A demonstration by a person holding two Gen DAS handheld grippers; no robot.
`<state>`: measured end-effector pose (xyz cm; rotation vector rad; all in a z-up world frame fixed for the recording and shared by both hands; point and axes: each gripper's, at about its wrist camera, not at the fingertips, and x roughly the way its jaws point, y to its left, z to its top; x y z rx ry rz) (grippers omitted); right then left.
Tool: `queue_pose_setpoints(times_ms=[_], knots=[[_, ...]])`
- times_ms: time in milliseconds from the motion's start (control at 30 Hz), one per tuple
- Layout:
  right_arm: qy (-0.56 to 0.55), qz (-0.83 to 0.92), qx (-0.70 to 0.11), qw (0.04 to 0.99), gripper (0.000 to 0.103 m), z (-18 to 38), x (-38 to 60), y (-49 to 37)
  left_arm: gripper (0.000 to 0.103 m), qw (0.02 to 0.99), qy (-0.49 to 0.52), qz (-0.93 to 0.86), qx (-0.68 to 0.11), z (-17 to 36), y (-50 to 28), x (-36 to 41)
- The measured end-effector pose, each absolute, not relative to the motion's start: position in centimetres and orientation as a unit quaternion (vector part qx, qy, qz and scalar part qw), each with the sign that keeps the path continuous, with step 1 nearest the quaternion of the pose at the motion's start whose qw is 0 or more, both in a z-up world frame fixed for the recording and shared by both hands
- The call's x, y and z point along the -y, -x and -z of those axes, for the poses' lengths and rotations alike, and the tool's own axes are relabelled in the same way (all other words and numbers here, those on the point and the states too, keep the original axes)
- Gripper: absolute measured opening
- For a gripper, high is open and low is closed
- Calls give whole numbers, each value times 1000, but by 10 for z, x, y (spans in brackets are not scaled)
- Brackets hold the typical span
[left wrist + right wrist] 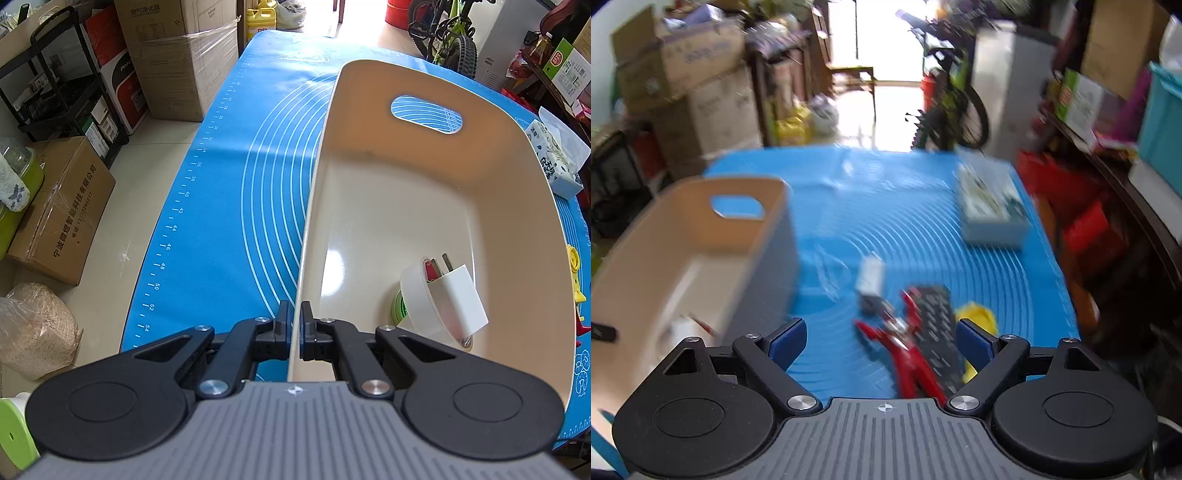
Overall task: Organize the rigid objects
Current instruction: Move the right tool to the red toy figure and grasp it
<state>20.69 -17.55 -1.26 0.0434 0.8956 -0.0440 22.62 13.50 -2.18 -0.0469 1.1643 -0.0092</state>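
Left gripper (295,314) clamped on the near rim of the cream bin (369,206), one finger outside the wall, the other inside, pads pressed flat against the thin edge. Bin resting on the blue mat (221,184), with an oval handle slot cut through its far wall. Inside, near the right-hand corner: a roll of clear tape (417,295) standing tilted, a white plug (461,299) leaning through its hole with metal prongs pointing up, and a green roll (399,306) partly hidden behind the tape.

Right gripper (881,341) held above the mat with fingers spread wide and nothing between the pads. Whole right wrist view smeared by motion blur. Below and between the open fingers, loose on the mat: red pliers (908,354), a black remote (936,321) lying just to their right and touching or overlapping them, a yellow object (977,317) peeking out beyond the remote, shape too blurred to name. A little farther up the mat, a small white block (870,275), details unclear. Near the far right corner, a tissue pack (991,206), well apart from the rest. Cream bin at the left side of this view, beside the loose pile but not touching it.

Cardboard boxes (177,55) stacked on the floor left of the table; a bicycle (447,33) beyond the far end.
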Motion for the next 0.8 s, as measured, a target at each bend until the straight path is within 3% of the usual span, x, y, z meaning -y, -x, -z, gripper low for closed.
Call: queue_pose_setpoints(times_ms=[400,567,700,800], knots=[[16,15,-451,892,87,55,181,-213,5,835,22,4,-550,22,-226,-135],[57,9,-461,885,82,66,169,-233,5,835,21,4,-550,22,-226,-135],[67,10,-469,881,75,75,167,-243,5,835,21,4,-550,22,-226,-135],[65,15,-473,878,61,80,168,-246,5,835,22,4,-550,22,-226,-135]])
